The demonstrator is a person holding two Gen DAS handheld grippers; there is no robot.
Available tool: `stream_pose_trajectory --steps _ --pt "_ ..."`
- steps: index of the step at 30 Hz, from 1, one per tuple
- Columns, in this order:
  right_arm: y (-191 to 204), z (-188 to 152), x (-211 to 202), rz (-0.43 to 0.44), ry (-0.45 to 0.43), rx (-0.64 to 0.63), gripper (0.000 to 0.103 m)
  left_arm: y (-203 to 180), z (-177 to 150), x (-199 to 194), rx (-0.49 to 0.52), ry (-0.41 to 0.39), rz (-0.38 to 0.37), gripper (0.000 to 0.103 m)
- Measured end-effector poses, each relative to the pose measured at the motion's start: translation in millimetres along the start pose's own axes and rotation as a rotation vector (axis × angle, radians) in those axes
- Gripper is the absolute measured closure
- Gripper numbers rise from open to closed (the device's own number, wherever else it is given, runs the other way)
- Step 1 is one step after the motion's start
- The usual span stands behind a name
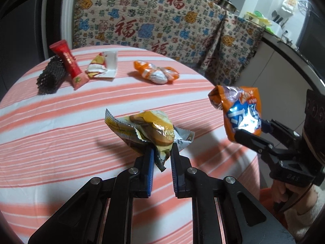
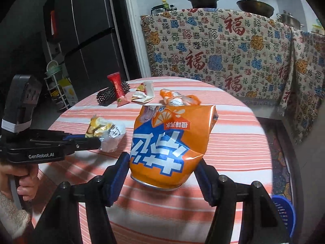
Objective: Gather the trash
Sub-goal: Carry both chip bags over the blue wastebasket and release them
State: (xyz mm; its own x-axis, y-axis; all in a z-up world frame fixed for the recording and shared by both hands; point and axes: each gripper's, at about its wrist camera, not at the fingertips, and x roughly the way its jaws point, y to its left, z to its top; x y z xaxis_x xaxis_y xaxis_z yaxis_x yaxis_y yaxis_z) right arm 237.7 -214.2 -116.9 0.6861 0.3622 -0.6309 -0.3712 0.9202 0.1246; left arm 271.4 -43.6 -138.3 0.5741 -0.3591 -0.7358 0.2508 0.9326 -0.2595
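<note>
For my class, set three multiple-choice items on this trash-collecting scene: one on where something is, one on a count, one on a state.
1. Where does the red sachet rest?
A. Against the black mesh roll
B. Inside the blue basket
C. Between the right gripper's fingers

2. How many wrappers lie loose on the striped table, held by no gripper?
A. One
B. Three
C. Five

3. What state is the left gripper in?
A. Wide open, empty
B. Shut on the yellow wrapper
C. Shut on the red sachet

Answers:
1. A, the sachet leans on the mesh roll at the table's far side.
2. B, the red sachet, the white-and-yellow wrapper and the orange-and-white wrapper lie loose.
3. B, its blue pads pinch the crumpled yellow wrapper, while the right gripper clamps the crushed orange can.
</note>
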Motion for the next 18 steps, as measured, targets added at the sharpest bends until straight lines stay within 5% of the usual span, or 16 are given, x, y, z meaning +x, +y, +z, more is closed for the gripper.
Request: stream_pose_trajectory --steps 18 --pt "-130.2 -21.7 -110.7 -0.257 -0.023 0.157 0.039 -175.1 15.9 33.6 0.178 -0.001 -0.178 0.089"
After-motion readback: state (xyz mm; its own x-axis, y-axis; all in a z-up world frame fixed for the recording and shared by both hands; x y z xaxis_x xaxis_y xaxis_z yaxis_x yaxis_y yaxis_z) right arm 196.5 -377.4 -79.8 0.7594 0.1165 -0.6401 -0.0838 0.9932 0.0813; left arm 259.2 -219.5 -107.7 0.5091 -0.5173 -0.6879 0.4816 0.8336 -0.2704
